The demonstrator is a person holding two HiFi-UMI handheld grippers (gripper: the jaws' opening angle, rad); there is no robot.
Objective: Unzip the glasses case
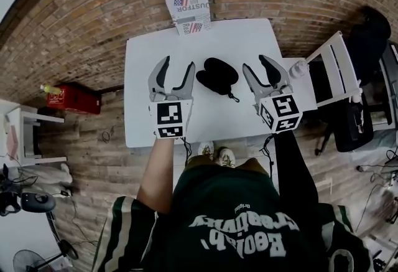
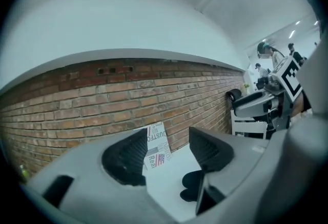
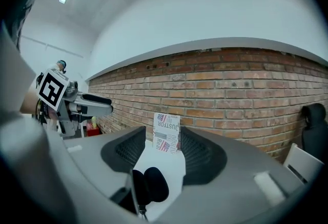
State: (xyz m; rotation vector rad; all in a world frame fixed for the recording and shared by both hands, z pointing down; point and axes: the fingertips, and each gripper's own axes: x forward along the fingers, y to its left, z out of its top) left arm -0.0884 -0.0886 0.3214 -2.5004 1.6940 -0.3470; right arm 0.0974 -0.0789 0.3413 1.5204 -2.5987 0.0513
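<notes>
Hovering above bench (image 1: 143, 121), both grippers are carrying nothing. Left gripper (image 1: 177, 64) is holding fingers (image 2: 125, 156) spread wide, nothing between. Right gripper (image 1: 255, 63) is showing fingers (image 3: 200, 154) well apart, likewise gripping nothing. Black glasses case (image 1: 216, 75) is lying mid-bench between them, touched by neither, pull cord (image 1: 234, 98) trailing toward right gripper. Two rounded halves are appearing parted, so zip is probably run already. Otherwise next move is calling for one gripper pinning shell, other pinching pull cord.

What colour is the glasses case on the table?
The case is black; the head view shows it best.
</notes>
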